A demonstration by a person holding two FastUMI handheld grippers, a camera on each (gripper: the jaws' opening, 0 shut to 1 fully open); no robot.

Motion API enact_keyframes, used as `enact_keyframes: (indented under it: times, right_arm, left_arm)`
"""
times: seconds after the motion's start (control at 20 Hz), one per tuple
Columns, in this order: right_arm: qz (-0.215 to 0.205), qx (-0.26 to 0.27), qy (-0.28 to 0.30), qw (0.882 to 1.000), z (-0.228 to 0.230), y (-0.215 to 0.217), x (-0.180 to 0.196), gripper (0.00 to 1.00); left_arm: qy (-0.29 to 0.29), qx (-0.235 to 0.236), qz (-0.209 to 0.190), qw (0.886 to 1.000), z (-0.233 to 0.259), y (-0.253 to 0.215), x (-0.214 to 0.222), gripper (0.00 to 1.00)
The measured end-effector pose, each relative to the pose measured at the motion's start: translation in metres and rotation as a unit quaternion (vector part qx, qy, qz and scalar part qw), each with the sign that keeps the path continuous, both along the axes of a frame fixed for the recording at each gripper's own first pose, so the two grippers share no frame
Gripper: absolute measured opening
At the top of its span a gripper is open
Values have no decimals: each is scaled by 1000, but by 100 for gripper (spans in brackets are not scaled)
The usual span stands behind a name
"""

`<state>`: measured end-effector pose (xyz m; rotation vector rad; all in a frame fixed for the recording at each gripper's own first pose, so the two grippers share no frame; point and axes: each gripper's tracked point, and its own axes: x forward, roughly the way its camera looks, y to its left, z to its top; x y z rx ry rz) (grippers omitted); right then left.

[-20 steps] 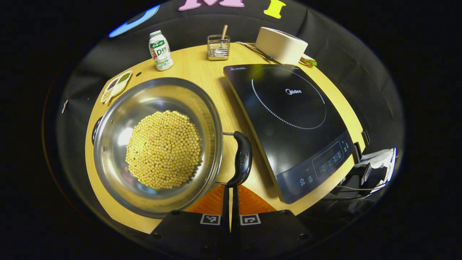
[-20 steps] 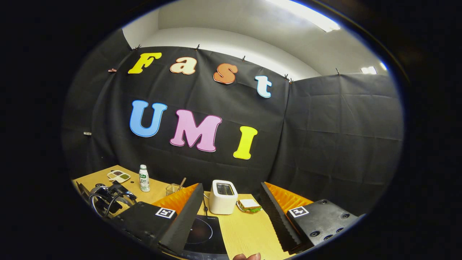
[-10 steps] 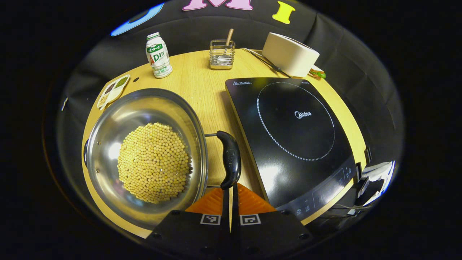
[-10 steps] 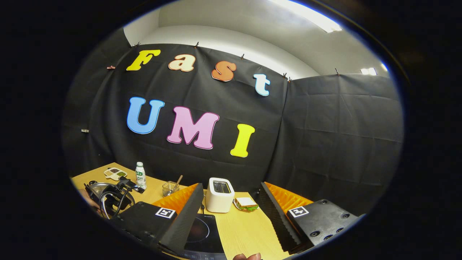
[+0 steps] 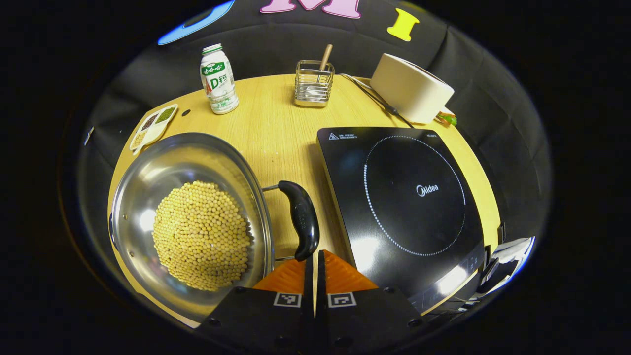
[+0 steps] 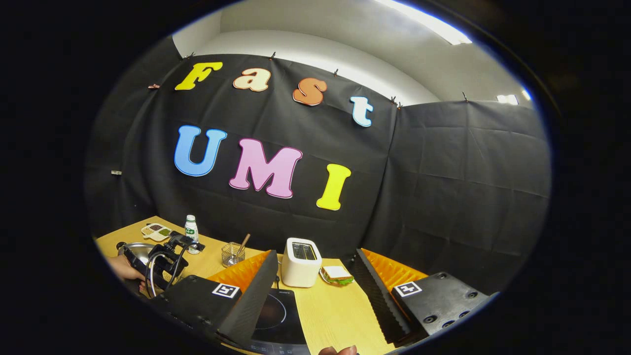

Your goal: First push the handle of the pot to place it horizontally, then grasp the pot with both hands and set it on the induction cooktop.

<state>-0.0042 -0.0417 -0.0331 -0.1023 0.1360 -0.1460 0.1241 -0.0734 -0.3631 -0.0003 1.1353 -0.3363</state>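
left hand-held gripper [image 5: 314, 256] clenched, tips at pot handle [image 5: 300, 219] for the push | pot [image 5: 190, 222] on counter [image 5: 276, 123] beside cooktop [image 5: 409, 207] | right hand-held gripper [image 6: 315, 296] released, waiting above counter

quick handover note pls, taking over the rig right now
Left gripper: shut, tips at the near end of the pot handle, mid-push.
Right gripper: open, raised above the table, holding nothing.
Pot of beans sits on the table left of the cooktop.
Left: finish the handle push, then grasp the pot with both grippers and set it on the cooktop.
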Motion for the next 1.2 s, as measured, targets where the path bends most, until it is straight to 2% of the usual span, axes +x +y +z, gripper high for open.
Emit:
enact_keyframes:
  times: [0.3,0.35,0.6,0.65,0.7,0.75,0.9,1.05,1.2]
  right_arm:
    - [14,13,23,1000,-8,4,4,98]
    - [20,15,26,999,-12,7,7,98]
    - [52,27,29,998,-14,37,21,98]
    - [60,30,29,997,-14,43,23,98]
    - [68,33,32,997,-15,51,26,98]
    - [78,38,35,996,-18,60,27,98]
    - [108,47,44,992,-23,89,34,98]
    - [142,52,53,987,-29,115,43,98]
    - [175,79,77,978,-41,147,53,98]
  left_arm:
    - [-40,-19,21,999,19,9,-29,5]
    - [-50,-27,24,998,22,11,-38,2]
    - [-118,-76,37,989,67,24,-74,79]
    - [-139,-87,45,985,81,30,-76,83]
    - [-160,-98,58,980,94,38,-74,93]
    - [-178,-106,74,976,108,50,-74,96]
    - [-204,-104,122,966,129,99,-65,96]
    - [-214,-71,153,962,129,158,-53,96]
    - [-225,-28,172,959,126,214,-41,96]
